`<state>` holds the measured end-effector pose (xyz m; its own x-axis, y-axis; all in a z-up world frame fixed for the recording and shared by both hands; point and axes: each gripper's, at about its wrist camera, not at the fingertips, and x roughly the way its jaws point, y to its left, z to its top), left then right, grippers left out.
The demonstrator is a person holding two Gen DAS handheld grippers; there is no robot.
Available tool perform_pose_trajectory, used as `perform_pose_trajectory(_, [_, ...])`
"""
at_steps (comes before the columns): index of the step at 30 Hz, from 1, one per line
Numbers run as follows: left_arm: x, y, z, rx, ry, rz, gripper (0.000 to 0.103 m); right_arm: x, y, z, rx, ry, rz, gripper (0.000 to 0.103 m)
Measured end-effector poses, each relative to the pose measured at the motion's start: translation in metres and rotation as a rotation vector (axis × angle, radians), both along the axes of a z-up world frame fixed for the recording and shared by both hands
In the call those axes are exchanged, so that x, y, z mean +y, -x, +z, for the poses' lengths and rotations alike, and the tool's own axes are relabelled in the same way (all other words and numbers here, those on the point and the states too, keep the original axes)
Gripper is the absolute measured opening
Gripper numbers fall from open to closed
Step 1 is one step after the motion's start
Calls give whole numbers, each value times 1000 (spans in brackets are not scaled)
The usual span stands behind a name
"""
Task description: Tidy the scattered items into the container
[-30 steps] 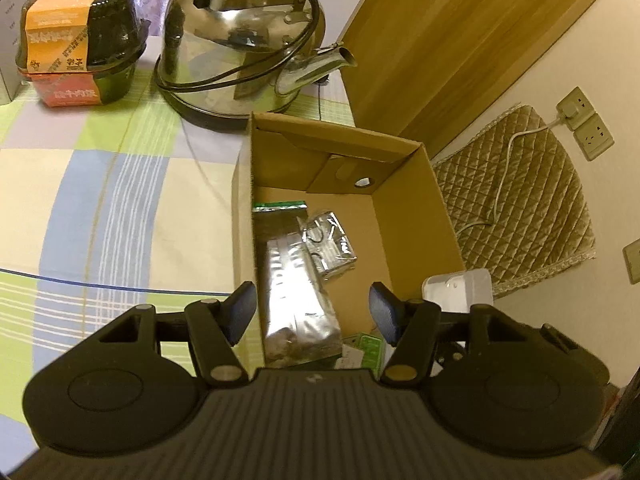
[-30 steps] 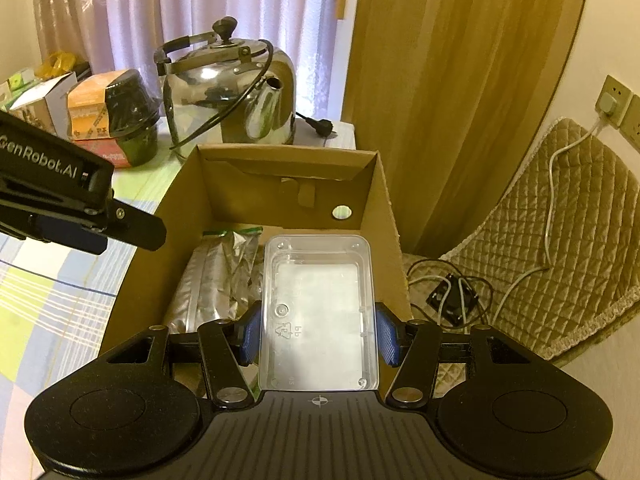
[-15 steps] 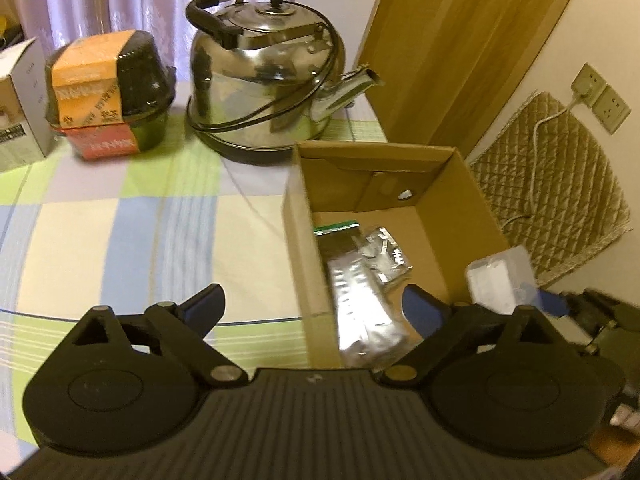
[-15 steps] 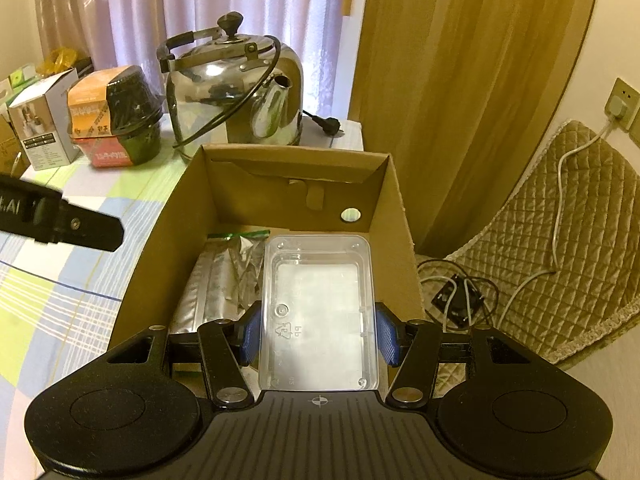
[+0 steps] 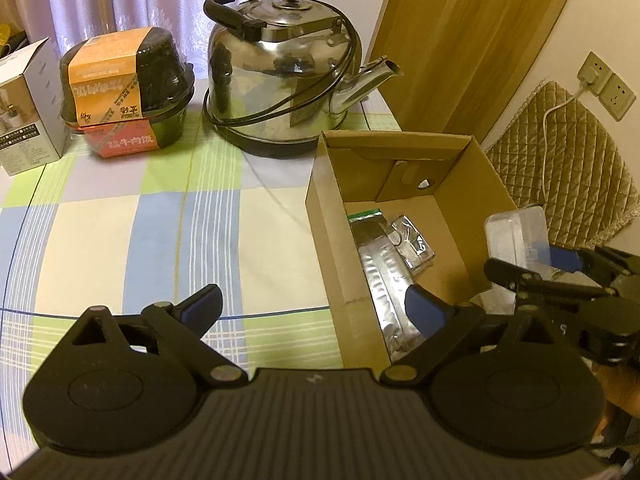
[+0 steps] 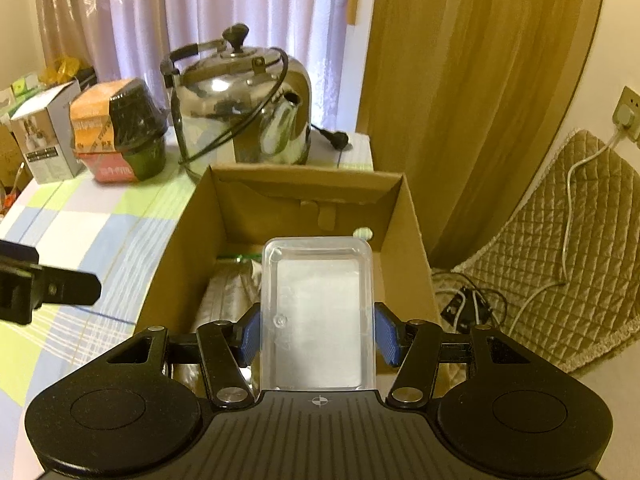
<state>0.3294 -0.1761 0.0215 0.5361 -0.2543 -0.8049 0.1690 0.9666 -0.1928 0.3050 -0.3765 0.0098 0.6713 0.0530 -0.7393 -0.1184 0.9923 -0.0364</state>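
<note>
Our right gripper [image 6: 318,338] clamps a clear rectangular plastic tub [image 6: 318,316] over the open brown cardboard box [image 6: 412,248]; silver foil packets [image 5: 386,280] already inside; left gripper [image 5: 314,310] wide open, empty.

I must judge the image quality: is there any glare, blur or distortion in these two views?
Left wrist view: glare on the kettle, fisheye bending of the tablecloth lines, dark corners. Right wrist view: slightly soft overall, bright curtain.

worktop [image 5: 120,240] in a checked cloth, carrying cardboard box [image 5: 332,248], steel kettle [image 5: 280,80], wrapped black bowl [image 5: 128,92], small white carton [image 5: 28,104]
</note>
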Motion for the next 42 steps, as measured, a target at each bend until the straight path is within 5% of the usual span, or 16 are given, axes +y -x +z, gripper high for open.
perform_pose_trajectory(1, [1, 0, 0, -1, -1, -1, 96, 0, 0, 1, -3, 1, -2, 82])
perform_pose_trajectory(3, [2, 1, 0, 1, 1, -2, 96, 0, 4, 4, -45, 7, -13, 95])
perform_pose_trajectory(27, [6, 19, 7, -6, 6, 3, 97, 0, 24, 9, -3, 14, -37, 95])
perform_pose_trajectory(42, [13, 74, 25, -50, 16, -15, 97, 10, 67, 26, 60, -1, -38, 95])
